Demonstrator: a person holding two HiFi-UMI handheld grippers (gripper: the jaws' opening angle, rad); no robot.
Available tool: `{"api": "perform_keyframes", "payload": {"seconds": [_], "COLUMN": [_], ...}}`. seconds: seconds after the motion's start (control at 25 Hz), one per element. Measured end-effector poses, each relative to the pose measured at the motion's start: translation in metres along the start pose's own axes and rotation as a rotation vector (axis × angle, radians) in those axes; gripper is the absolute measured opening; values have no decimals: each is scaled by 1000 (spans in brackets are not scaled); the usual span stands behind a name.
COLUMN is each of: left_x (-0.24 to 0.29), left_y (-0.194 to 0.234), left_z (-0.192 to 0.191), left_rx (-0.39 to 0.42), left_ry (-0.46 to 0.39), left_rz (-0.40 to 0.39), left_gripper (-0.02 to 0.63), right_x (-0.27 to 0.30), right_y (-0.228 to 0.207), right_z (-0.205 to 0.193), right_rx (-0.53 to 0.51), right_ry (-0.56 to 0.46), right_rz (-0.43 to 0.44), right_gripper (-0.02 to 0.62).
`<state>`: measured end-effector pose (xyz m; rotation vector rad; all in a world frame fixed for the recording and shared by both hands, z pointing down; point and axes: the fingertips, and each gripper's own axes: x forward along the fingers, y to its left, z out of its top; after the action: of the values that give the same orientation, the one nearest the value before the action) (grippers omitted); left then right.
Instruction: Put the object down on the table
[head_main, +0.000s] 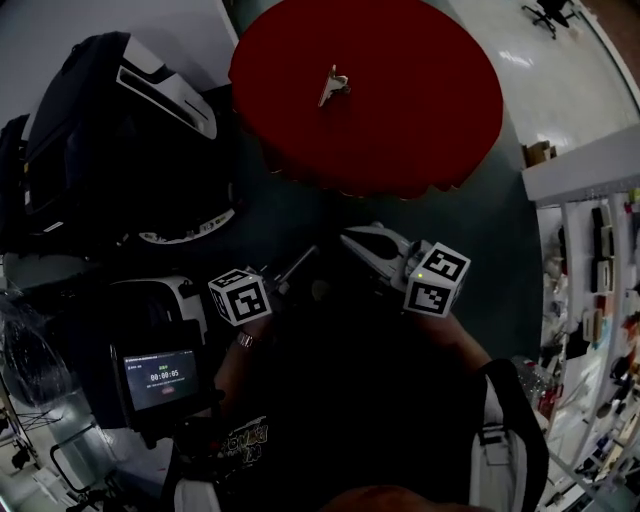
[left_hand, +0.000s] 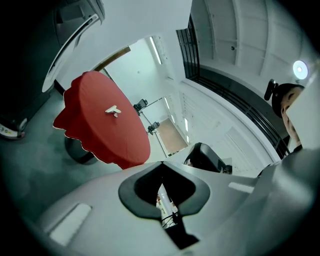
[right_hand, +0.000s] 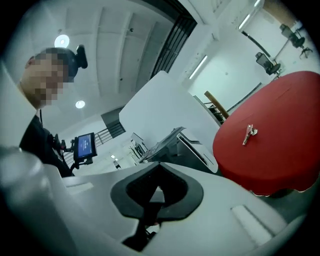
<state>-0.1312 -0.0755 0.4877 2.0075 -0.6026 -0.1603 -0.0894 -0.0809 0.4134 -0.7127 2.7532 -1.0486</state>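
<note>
A small pale metal clip lies alone near the middle of the round table under its red cloth. The clip also shows in the left gripper view and the right gripper view, far from both grippers. My left gripper and right gripper hang close to my body, below the table's near edge. The left gripper's jaws meet at the tips with nothing between them. The right gripper is likewise shut and empty.
Large black and white equipment cases stand at the left on the dark floor. A small screen with a timer sits at my lower left. White shelving runs along the right, with a cardboard box beside it.
</note>
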Motion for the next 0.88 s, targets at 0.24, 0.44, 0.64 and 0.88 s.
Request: {"api": "perform_keyframes", "payload": {"seconds": [0.24,0.44,0.64,0.88], "left_x": [20,26,45,77], "left_y": [-34,-40,-62,-105], "left_z": [-27,-32,-66,-135], "left_rx": [46,57,53,51], "left_ry": [53,58,105,129], "left_rz": [-48,-59,-86,-90], "left_gripper": [15,15,15,15], "right_x": [-40,-50,-84,-170], "right_y": [34,55,72,78], "right_z": [-8,-2,-7,-33], "right_rx": [-106,-202,-274,-220], "right_ry": [0,-3,14,3], "right_rz": [9,18,-27,-41], "right_gripper": [3,3,3,3]}}
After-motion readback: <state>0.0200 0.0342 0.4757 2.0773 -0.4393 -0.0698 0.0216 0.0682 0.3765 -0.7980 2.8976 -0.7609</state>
